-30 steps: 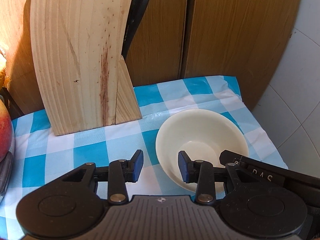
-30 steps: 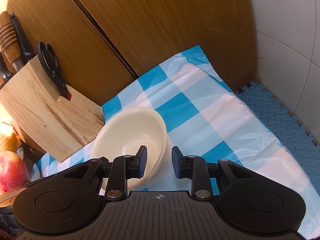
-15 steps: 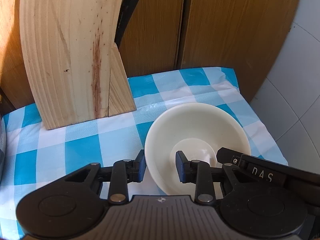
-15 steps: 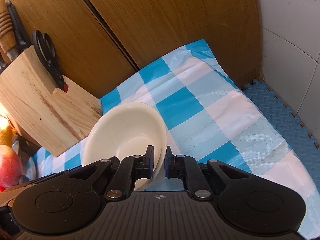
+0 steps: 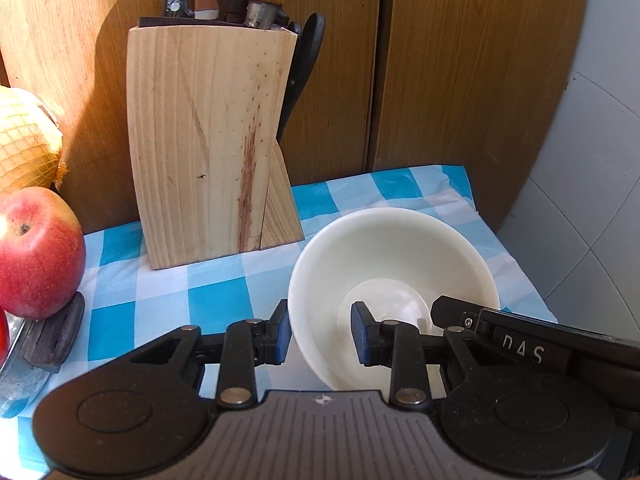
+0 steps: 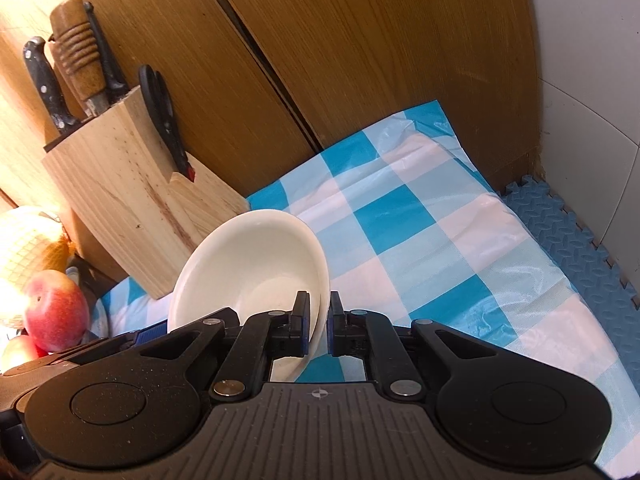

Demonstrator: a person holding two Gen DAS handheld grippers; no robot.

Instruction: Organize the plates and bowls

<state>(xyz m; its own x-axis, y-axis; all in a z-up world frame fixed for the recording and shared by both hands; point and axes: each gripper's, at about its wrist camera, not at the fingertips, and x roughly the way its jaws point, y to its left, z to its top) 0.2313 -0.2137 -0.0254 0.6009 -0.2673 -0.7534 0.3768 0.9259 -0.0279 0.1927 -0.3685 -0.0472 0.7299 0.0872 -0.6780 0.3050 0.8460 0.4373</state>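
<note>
A cream bowl (image 5: 392, 264) hangs just over the blue-and-white checked tablecloth (image 5: 224, 292), held from two sides. My left gripper (image 5: 320, 336) is shut on its near-left rim, one blue pad outside the wall and the other inside. In the right wrist view the bowl (image 6: 256, 264) is tilted, and my right gripper (image 6: 318, 322) is shut on its right rim, the thin wall pinched between the pads. One of the right gripper's fingers (image 5: 460, 312) reaches into the bowl from the right in the left wrist view.
A wooden knife block (image 5: 208, 140) with knives and black scissors (image 5: 304, 64) stands behind the bowl against brown cabinet doors (image 5: 440, 80). A red apple (image 5: 36, 252) and a netted yellow fruit (image 5: 24, 140) sit at the left. A blue foam mat (image 6: 568, 240) lies beyond the cloth's right edge.
Both grippers closed on the bowl's rim, the left from beside it, the right from around its edge. Both then rose and drew back with the bowl, which now tilts.
</note>
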